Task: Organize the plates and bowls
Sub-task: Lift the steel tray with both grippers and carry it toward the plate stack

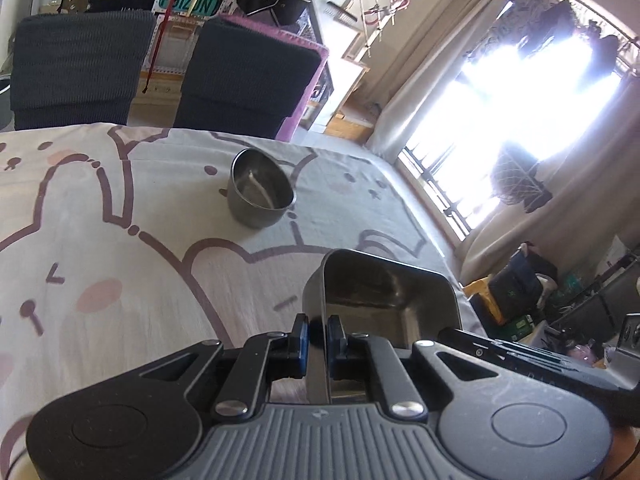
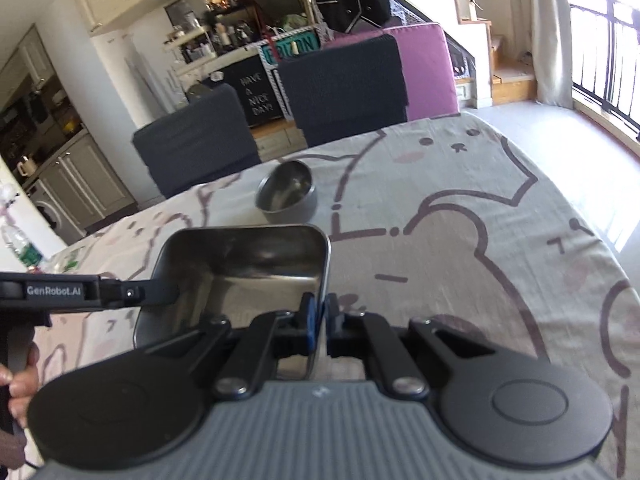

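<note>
1. Left wrist view: the left claw (image 1: 317, 338) is clamped on the near left wall of a rectangular steel tray (image 1: 394, 292), its blue pads pinching the thin rim from both sides.
2. Right wrist view: the right claw (image 2: 319, 326) is closed on the tray's opposite wall, so the tray (image 2: 240, 276) hangs between the two claws above the cartoon-print cloth (image 2: 460, 240) on the table, empty and open side up.
3. The round steel bowl (image 1: 260, 194) stands alone farther along the table, well apart from the tray, near the two dark chairs (image 1: 160, 68).
4. The step in hand looks like a two-handed carry of the tray toward its sorted spot, possibly near the bowl.
5. To do it well, keep both hands level with each other and moving at one pace; any twist between them could lever the thin walls out of the pads.
6. Keep the spacing between the claws constant, since pulling apart or pushing together would flex the tray.
7. Set it down flat, clear of the bowl, before either claw lets go.
</note>
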Demonstrator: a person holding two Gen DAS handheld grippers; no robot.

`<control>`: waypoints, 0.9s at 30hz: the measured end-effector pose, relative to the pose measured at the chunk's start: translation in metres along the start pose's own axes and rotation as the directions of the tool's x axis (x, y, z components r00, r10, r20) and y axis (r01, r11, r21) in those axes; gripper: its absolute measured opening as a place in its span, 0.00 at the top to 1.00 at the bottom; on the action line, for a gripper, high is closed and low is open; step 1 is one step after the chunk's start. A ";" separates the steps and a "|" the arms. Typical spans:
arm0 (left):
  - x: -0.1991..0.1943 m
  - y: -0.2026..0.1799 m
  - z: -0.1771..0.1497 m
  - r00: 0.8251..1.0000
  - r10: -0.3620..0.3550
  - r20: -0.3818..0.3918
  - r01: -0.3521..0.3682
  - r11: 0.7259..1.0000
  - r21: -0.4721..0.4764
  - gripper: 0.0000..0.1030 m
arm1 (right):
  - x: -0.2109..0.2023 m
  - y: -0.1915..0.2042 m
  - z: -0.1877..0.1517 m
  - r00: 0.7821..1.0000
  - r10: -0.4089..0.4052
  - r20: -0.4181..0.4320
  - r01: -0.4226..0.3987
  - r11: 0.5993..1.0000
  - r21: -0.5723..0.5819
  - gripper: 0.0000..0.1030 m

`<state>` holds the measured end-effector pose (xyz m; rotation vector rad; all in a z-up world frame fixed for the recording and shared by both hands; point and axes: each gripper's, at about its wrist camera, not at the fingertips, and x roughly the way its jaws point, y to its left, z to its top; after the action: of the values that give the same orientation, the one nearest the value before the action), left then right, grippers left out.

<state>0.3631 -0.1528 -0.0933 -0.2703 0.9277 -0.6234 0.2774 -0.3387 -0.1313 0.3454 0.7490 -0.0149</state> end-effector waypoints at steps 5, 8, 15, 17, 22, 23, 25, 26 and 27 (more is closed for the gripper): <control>-0.036 -0.013 -0.024 1.000 -0.007 0.018 0.007 1.000 0.008 0.90 | -0.040 0.005 -0.013 0.998 0.053 0.018 -0.053 0.999 0.006 0.94; -0.052 -0.020 -0.037 1.000 -0.009 0.030 0.008 1.000 0.012 0.90 | -0.058 0.011 -0.020 0.997 0.068 0.031 -0.068 0.998 -0.009 0.94; -0.063 -0.032 -0.062 0.999 -0.031 0.039 0.032 0.999 -0.009 0.90 | -0.085 0.017 -0.033 0.997 0.066 0.045 -0.065 0.997 -0.032 0.94; -0.059 -0.034 -0.069 0.999 -0.040 0.025 0.040 0.999 -0.019 0.90 | -0.089 0.015 -0.036 0.997 0.058 0.044 -0.056 0.998 -0.037 0.94; -0.043 -0.039 -0.078 0.999 -0.048 -0.011 0.048 0.999 -0.024 0.89 | -0.087 0.004 -0.041 0.999 0.031 0.036 -0.030 0.999 -0.028 0.94; -0.039 -0.038 -0.080 0.999 -0.048 -0.025 0.047 0.998 -0.031 0.89 | -0.085 0.001 -0.042 0.999 0.026 0.031 -0.025 0.999 -0.026 0.94; -0.029 -0.034 -0.084 0.996 -0.059 -0.064 0.055 0.997 -0.058 0.89 | -0.085 0.000 -0.046 1.000 0.016 0.023 -0.016 1.000 -0.023 0.94; -0.024 -0.031 -0.085 0.994 -0.064 -0.084 0.058 0.996 -0.069 0.89 | -0.082 -0.002 -0.048 1.000 0.012 0.018 -0.011 1.000 -0.021 0.94; -0.019 -0.029 -0.086 0.993 -0.063 -0.098 0.056 0.996 -0.073 0.89 | -0.079 -0.004 -0.049 1.000 0.009 0.011 -0.008 1.000 -0.018 0.94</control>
<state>0.2738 -0.1605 -0.1167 -0.3330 1.0421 -0.6652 0.1861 -0.3361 -0.1129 0.3313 0.7362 -0.0022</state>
